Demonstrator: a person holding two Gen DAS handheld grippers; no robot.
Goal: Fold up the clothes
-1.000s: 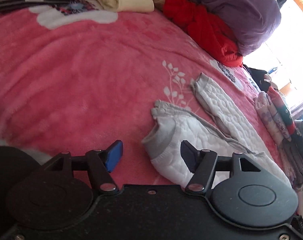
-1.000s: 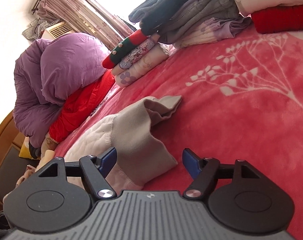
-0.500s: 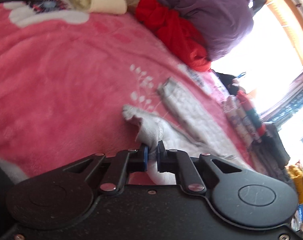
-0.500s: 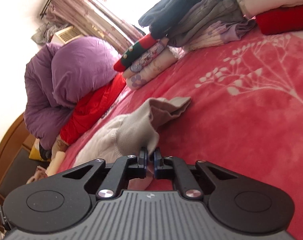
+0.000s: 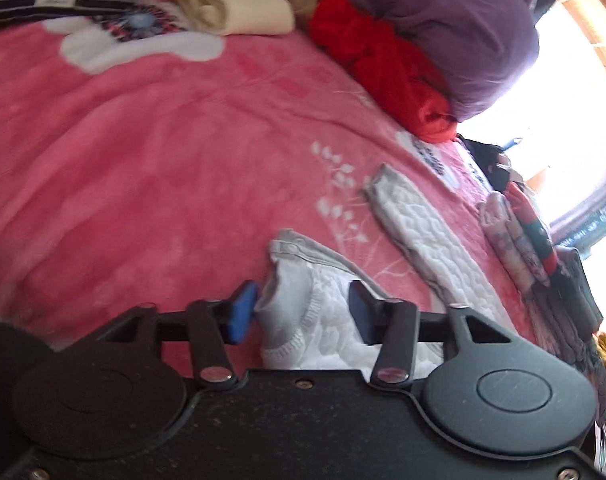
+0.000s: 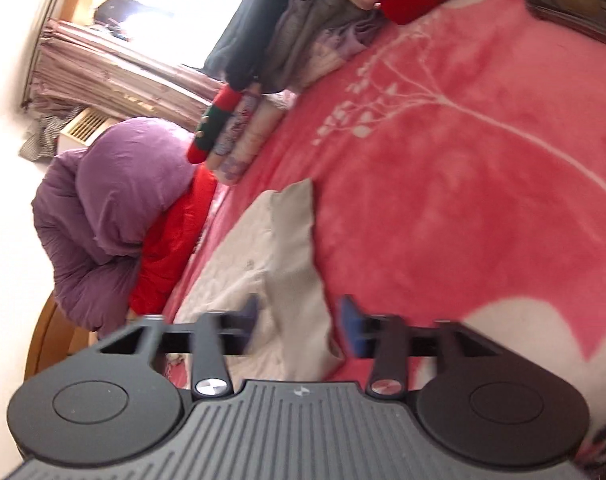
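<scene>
A white quilted top with grey trim (image 5: pixel 423 232) lies on the pink blanket (image 5: pixel 143 160). Its grey collar (image 5: pixel 279 304) sits between the fingers of my left gripper (image 5: pixel 302 308), whose jaws are opening; the blue left pad (image 5: pixel 243 312) is at the collar's edge and the right one is clear of the cloth. In the right wrist view the same top (image 6: pixel 259 248) shows its grey-beige hem band (image 6: pixel 299 280). That band lies between the fingers of my right gripper (image 6: pixel 301 318), whose jaws are also opening and do not press on it.
A purple duvet (image 5: pixel 443 12) and a red garment (image 5: pixel 383 64) are heaped at the far side. Folded clothes (image 5: pixel 231 12) line the back left, and rolled and stacked clothes (image 5: pixel 519 232) run along the right. More piles (image 6: pixel 323 28) stand in the right wrist view.
Half a second ago both grippers were shut on the top, the left on the collar and the right on the hem. Both have opened and let go. The right gripper has rolled and shifted sideways.
</scene>
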